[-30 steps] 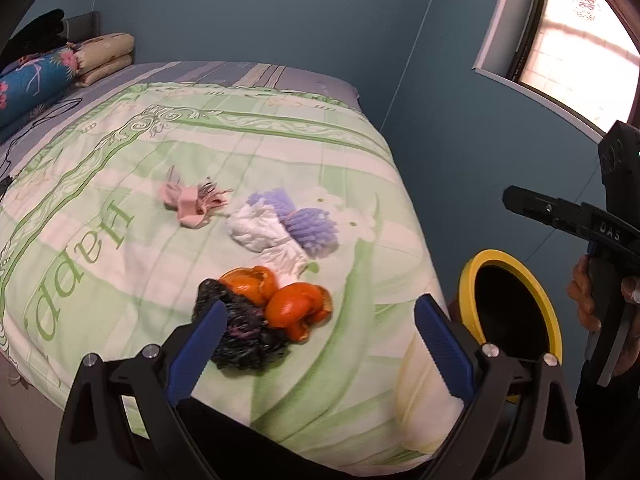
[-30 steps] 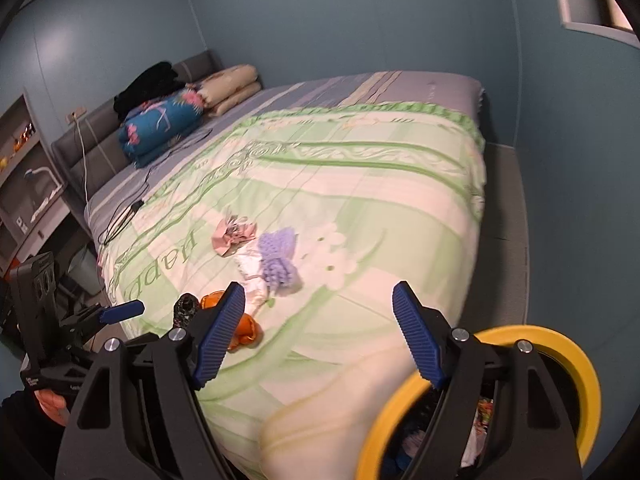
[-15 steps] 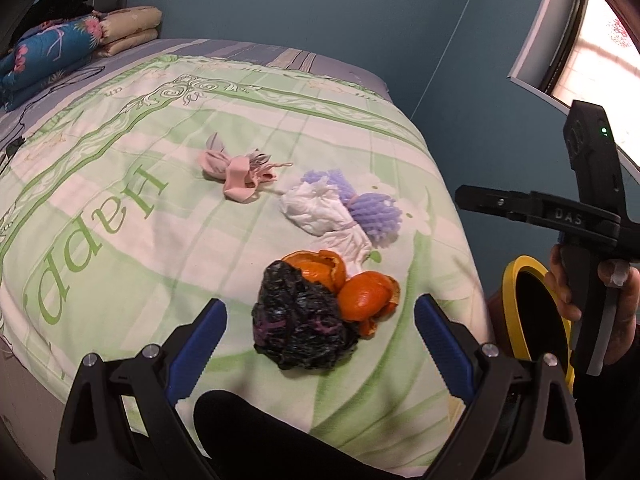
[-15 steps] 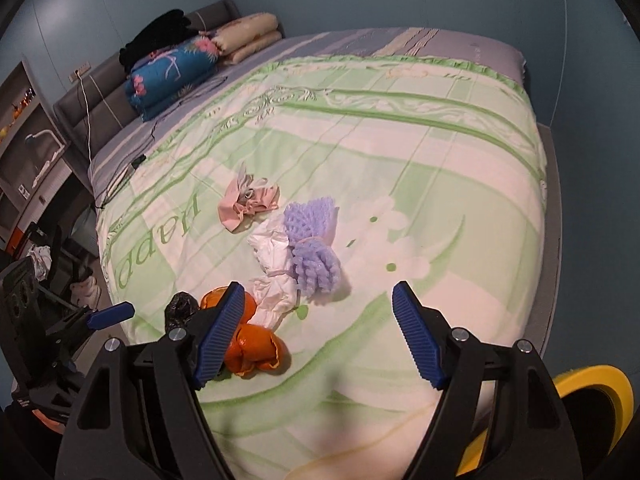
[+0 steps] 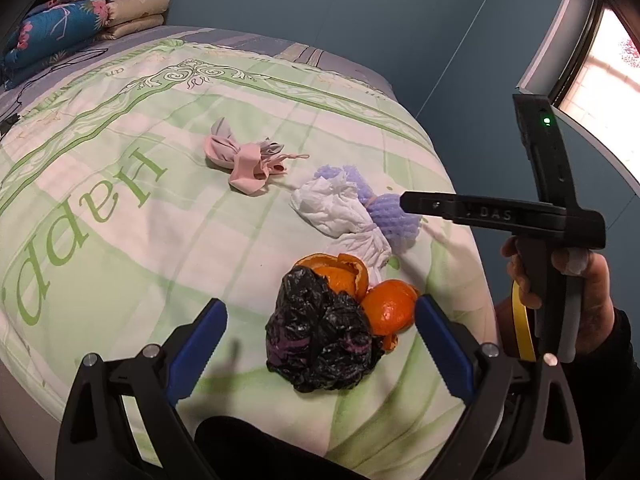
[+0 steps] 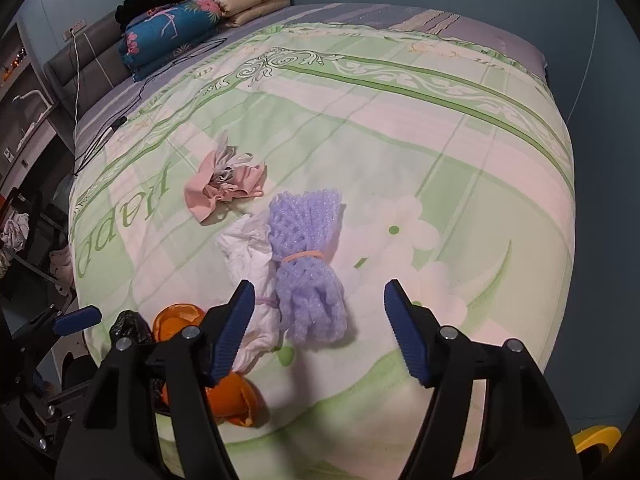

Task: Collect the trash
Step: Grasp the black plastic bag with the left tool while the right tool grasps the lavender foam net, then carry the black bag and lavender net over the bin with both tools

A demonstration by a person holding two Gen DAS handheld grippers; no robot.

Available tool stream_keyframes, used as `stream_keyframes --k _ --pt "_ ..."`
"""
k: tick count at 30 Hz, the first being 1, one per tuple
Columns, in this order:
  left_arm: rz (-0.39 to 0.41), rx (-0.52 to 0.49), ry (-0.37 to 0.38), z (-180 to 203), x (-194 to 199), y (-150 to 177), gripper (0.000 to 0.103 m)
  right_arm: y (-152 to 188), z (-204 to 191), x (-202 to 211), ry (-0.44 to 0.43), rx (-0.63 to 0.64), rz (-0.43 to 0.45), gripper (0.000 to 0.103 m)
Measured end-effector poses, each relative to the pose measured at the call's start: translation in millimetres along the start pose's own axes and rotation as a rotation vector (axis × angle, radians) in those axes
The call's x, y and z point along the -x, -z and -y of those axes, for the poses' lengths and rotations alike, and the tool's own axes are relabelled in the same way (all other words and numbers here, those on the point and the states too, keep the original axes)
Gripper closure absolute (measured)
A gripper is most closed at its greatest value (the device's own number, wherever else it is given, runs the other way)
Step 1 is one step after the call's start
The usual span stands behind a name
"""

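A bed covered by a green-and-white quilt (image 6: 400, 128) with the word "Happy" printed on it filled a room with dark blue walls; folded floral and beige bedding (image 6: 192, 20) lay stacked at the grey headboard, and a lit window (image 5: 600, 68) sat in the wall to the right. The trash lay clustered near the foot of the bed: a crumpled black plastic bag (image 5: 324, 332) touching orange peel pieces (image 5: 384, 304), a wad of white tissue (image 5: 332, 208) beside a lilac foam net bundle (image 6: 308, 264) tied with a band, and a pink cloth scrap (image 6: 224, 188) lying a little apart. The left gripper (image 5: 320, 348) hovered with its blue-padded jaws spread on either side of the black bag, empty. The right gripper (image 6: 320, 328) hung over the lilac bundle, jaws likewise wide apart. A yellow bin rim (image 6: 592, 440) showed below the quilt's rounded near edge.
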State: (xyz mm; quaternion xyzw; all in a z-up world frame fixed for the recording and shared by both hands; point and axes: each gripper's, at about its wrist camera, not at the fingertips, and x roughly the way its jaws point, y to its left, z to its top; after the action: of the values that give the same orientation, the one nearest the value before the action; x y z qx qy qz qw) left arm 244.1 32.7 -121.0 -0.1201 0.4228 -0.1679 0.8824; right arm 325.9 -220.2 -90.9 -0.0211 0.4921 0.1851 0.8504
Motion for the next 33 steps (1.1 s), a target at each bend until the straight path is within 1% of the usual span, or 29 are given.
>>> stream_keyframes --k 2,7,9,12,14,15,17,20,22,25,26,27,29,33 --pt "-0.002 -0.006 0.005 -0.1 -3.2 -0.4 0.012 -1.0 0.4 -5.2 0.002 0.004 -0.007 0.044" --pt "-0.017 0.006 0.021 -3.1 -14.3 0.0 0.014 -2.1 0.7 -16.0 0.008 0.005 -0.02 0.045" --pt "-0.029 0.008 0.032 -3.3 -19.3 1.8 0.017 -2.3 0.5 -20.0 0.014 0.007 -0.023 0.045" --pt "-0.048 0.005 0.04 -4.3 -26.8 5.8 0.023 -2.2 -1.1 -25.1 0.019 0.015 -0.031 0.046" --pt "-0.069 0.004 0.044 -5.3 -32.1 8.7 0.033 -2.1 -2.7 -29.6 0.026 0.023 -0.039 0.049" --pt "-0.079 0.007 0.047 -6.5 -34.8 10.3 0.035 -1.9 -3.4 -31.6 0.026 0.026 -0.043 0.05" --pt "-0.093 0.02 0.056 -10.1 -39.1 13.1 0.045 -1.1 -4.8 -34.4 0.023 0.027 -0.049 0.052" --pt "-0.092 0.034 0.068 -13.2 -39.7 13.0 0.05 -1.3 -9.5 -39.0 0.03 0.042 -0.056 0.055" --pt "-0.09 0.038 0.072 -13.2 -39.5 12.4 0.052 -1.6 -10.6 -42.1 0.039 0.047 -0.063 0.056" --pt "-0.087 0.04 0.073 -12.5 -38.0 12.8 0.054 -1.6 -11.3 -44.4 0.041 0.049 -0.067 0.067" --pt "-0.086 0.043 0.076 -12.7 -37.2 13.1 0.054 -1.6 -11.6 -44.1 0.043 0.049 -0.064 0.068" --pt "-0.085 0.047 0.079 -13.1 -36.1 13.5 0.054 -1.6 -12.2 -43.9 0.045 0.051 -0.063 0.072" --pt "-0.082 0.051 0.081 -13.7 -33.5 14.7 0.055 -1.5 -12.1 -42.2 0.053 0.047 -0.051 0.076" --pt "-0.077 0.058 0.086 -14.6 -28.0 16.7 0.055 -2.2 -8.9 -31.7 0.058 0.018 -0.014 0.079"
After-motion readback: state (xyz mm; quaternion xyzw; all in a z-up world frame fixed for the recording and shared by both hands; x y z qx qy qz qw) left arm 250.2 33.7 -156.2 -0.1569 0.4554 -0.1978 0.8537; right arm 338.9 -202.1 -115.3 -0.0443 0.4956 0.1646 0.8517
